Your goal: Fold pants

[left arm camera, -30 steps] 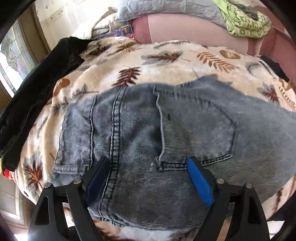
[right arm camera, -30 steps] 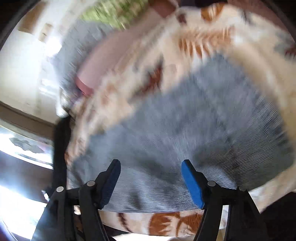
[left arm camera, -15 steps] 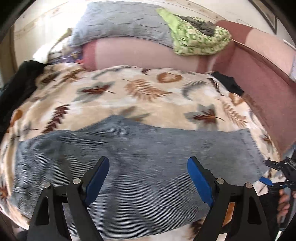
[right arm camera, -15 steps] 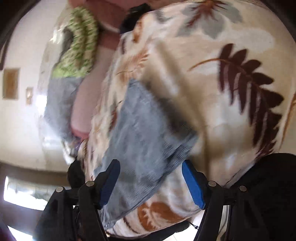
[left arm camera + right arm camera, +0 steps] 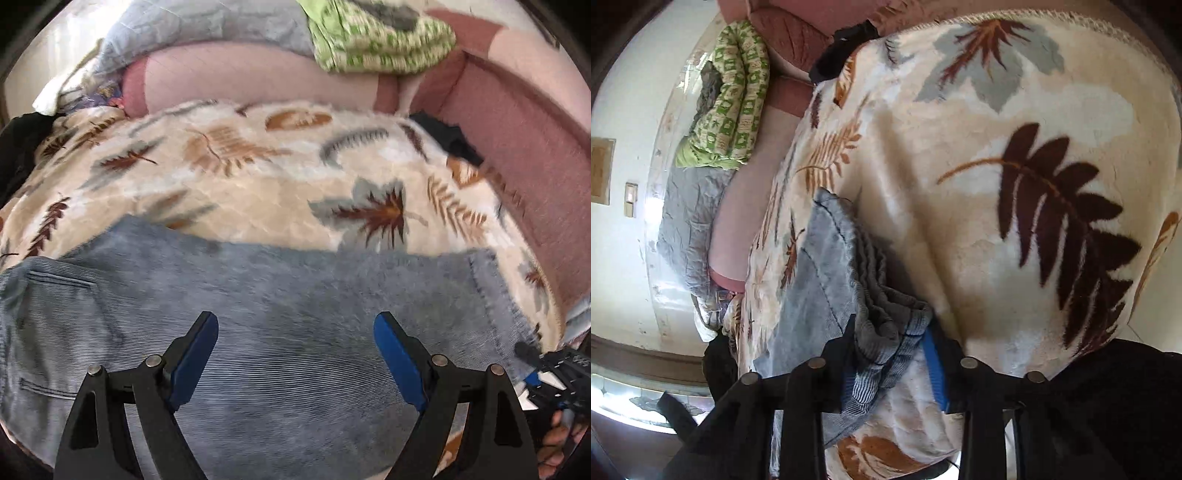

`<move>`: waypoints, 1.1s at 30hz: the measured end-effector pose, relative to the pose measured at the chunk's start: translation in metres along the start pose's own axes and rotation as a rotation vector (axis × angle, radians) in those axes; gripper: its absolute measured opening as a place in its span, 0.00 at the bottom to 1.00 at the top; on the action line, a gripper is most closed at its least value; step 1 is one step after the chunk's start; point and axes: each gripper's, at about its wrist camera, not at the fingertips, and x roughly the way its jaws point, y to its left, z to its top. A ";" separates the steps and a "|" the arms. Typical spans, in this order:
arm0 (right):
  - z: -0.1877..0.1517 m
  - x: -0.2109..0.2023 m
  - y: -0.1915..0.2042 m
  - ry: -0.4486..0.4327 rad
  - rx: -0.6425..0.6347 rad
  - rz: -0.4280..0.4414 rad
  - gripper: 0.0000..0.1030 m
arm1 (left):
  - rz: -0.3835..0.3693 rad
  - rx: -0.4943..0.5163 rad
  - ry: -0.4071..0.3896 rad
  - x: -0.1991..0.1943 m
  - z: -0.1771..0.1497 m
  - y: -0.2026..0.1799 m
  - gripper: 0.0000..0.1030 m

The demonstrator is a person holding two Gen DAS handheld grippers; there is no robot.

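Grey-blue pants (image 5: 258,332) lie flat and lengthwise across a leaf-print blanket (image 5: 258,177) on a couch (image 5: 517,140), already folded leg on leg. Your left gripper (image 5: 295,339) hovers over the middle of the legs, fingers spread wide, grasping nothing, probably placed to pin the fold line. Your right gripper (image 5: 890,354) has pinched the bunched hem (image 5: 886,325) at the cuff end, low against the blanket, seemingly ready to carry that end toward the waist. Green bedding (image 5: 376,33) sits on the couch back, well apart.
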 end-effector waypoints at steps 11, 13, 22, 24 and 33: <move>0.001 0.000 0.007 0.019 -0.049 -0.030 0.31 | 0.135 0.145 0.021 0.011 -0.014 -0.019 0.88; 0.000 0.000 0.008 0.019 -0.063 -0.043 0.29 | 0.157 0.154 -0.019 0.002 -0.018 -0.016 0.88; -0.005 -0.010 0.046 -0.027 -0.188 -0.135 0.27 | 0.182 0.180 0.063 0.027 -0.031 -0.010 0.95; -0.008 -0.014 0.058 -0.041 -0.215 -0.146 0.26 | 0.164 0.172 0.065 0.028 -0.030 -0.010 0.95; -0.059 -0.021 0.189 -0.110 -0.572 -0.115 0.24 | -0.010 0.043 0.073 0.020 -0.015 0.016 0.93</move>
